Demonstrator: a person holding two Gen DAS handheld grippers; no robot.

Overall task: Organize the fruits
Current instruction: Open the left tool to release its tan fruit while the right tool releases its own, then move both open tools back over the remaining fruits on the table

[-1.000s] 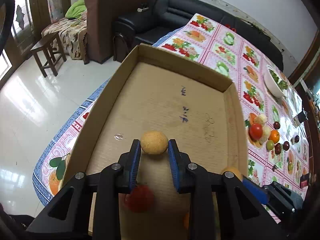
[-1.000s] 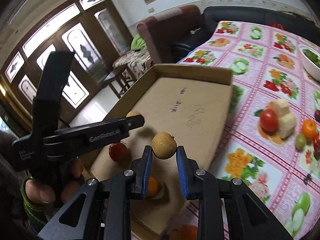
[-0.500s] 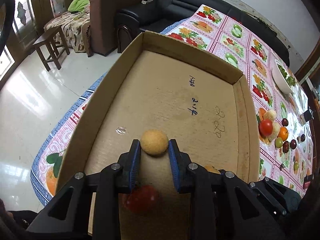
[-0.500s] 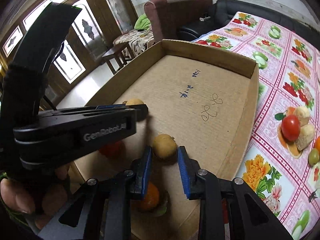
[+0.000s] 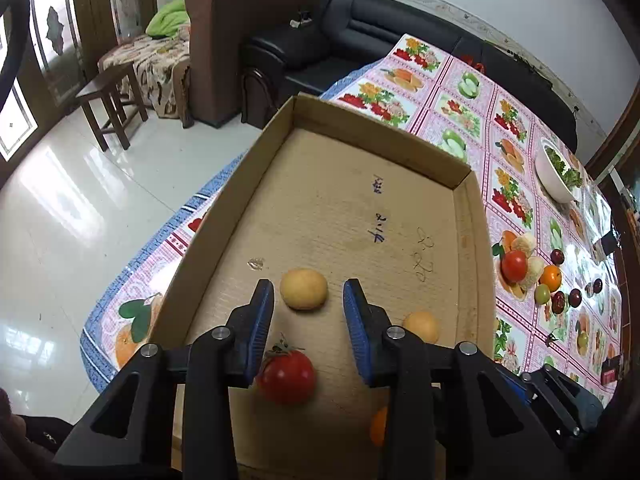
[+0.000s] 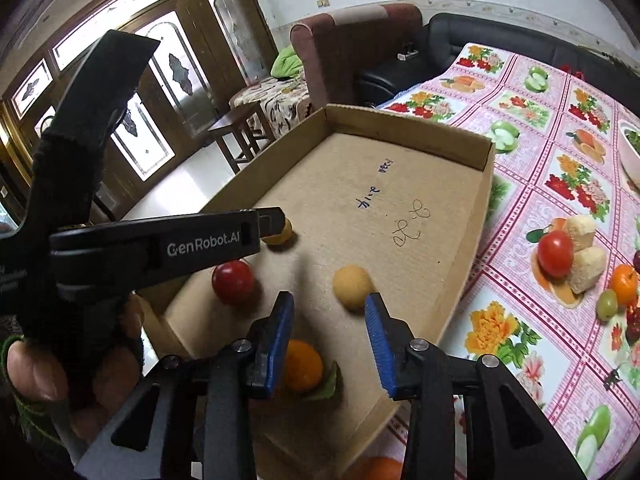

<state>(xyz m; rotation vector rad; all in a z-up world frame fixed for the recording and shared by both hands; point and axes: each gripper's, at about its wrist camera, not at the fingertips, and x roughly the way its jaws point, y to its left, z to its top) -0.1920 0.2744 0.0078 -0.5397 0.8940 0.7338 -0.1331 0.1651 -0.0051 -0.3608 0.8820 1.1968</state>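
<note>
Both tongs spread and empty over the shallow brown cardboard tray (image 5: 472, 240) at the desk's corner: left tongs (image 5: 308, 312) flanking a round pale-yellow fruit (image 5: 303, 289), right tongs (image 6: 329, 334) just behind another (image 6: 353, 288).

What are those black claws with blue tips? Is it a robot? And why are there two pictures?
No robot: a person holds a hand-held gripper in each hand, each carrying a camera. One picture looks along the left hand-held gripper, the other along the right hand-held gripper. Both are open and hold nothing. Below is a cardboard box on a table with a fruit-patterned tablecloth. Inside lie two yellow fruits, a tomato and an orange. More fruit waits outside on the cloth.
</note>
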